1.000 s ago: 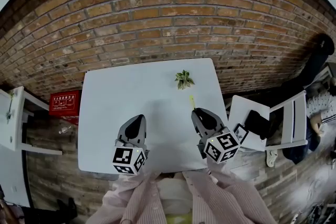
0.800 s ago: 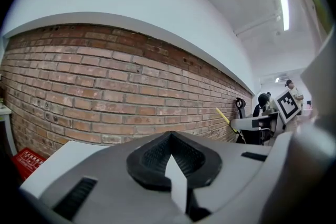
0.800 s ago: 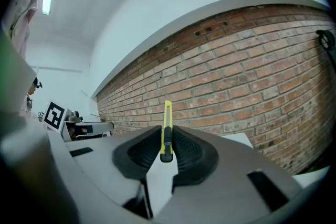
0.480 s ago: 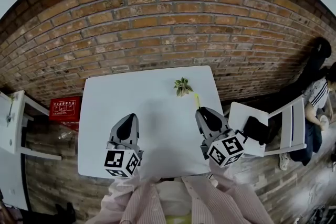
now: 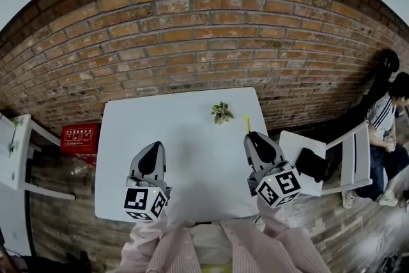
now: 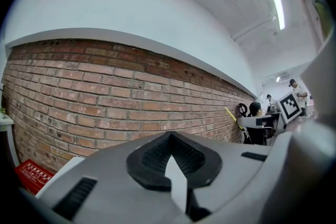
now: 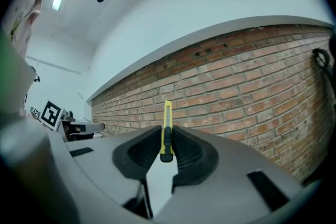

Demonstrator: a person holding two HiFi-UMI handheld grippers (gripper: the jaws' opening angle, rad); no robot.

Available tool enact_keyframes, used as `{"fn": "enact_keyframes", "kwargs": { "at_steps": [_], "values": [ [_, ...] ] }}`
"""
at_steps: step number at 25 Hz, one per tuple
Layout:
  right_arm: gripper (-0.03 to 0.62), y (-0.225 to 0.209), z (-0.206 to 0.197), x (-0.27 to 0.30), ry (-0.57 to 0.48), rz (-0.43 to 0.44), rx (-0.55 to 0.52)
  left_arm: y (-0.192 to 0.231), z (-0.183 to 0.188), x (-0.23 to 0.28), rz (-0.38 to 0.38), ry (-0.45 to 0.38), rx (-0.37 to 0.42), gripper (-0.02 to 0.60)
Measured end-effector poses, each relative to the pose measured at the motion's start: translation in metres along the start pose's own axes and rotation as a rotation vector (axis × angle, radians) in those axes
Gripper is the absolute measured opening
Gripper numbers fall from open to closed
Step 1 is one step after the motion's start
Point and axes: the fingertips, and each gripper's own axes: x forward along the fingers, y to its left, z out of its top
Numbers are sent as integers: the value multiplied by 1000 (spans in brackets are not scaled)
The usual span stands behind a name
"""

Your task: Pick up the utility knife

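Note:
The utility knife (image 7: 167, 122) is slim and yellow with a black slider. It stands on edge between the pads of my right gripper (image 7: 166, 132), which is shut on it, and its front end pokes out past the fingertips. In the head view the knife (image 5: 246, 123) juts from the right gripper (image 5: 253, 136) above the right edge of the white table (image 5: 185, 131). My left gripper (image 5: 153, 149) hovers over the table's left half. Its fingertips meet with nothing between them in the left gripper view (image 6: 169, 139). Both grippers point level at the brick wall.
A small potted plant (image 5: 222, 112) stands near the table's far right. A low white side table (image 5: 295, 137) with a black object (image 5: 313, 164) is to the right, with a seated person (image 5: 386, 115) beyond. A red box (image 5: 78, 135) lies on the floor at left.
Both grippers have lifted away from the tabletop, the right one carrying the knife with it. The knife's tip now shows beside the plant rather than below it.

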Motion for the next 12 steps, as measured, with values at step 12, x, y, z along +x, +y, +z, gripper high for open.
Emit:
{"fn": "enact_keyframes", "kwargs": {
  "at_steps": [12],
  "values": [
    [67, -1, 2, -1, -8, -17, -29, 4, -2, 0, 14, 7, 7, -8]
  ]
}}
